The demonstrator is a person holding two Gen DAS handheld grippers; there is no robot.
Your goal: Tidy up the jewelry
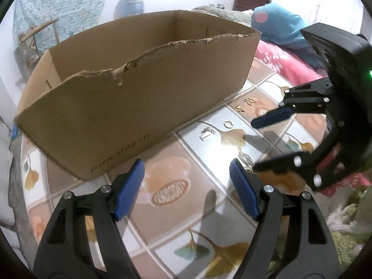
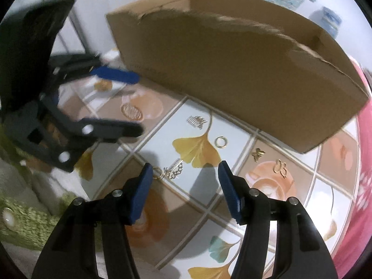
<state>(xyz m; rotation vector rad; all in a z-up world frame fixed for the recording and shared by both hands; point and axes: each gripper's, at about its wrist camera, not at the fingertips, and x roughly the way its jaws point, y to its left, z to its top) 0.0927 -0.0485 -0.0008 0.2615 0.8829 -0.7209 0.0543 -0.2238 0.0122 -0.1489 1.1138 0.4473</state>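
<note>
Small jewelry lies on a tabletop (image 2: 162, 125) with a tile and ginkgo-leaf print: a silver comb piece (image 2: 197, 121) (image 1: 206, 134), a gold ring (image 2: 220, 141) (image 1: 228, 124), two gold butterflies (image 2: 258, 154) (image 2: 280, 167) (image 1: 250, 101), and a silver chain piece (image 2: 173, 169). My right gripper (image 2: 186, 169) (image 1: 262, 141) hovers open above the chain piece, which lies by its left fingertip, untouched. Open and empty, my left gripper (image 1: 186, 165) (image 2: 138, 104) hangs in front of the torn cardboard box (image 1: 139, 93) (image 2: 232, 69).
The open-topped box takes up the back of the table, its front wall ragged. A pink blanket (image 1: 279, 58) and a blue plush (image 1: 279, 28) lie beyond the right edge. A green fuzzy cloth (image 2: 23, 220) lies at the near left.
</note>
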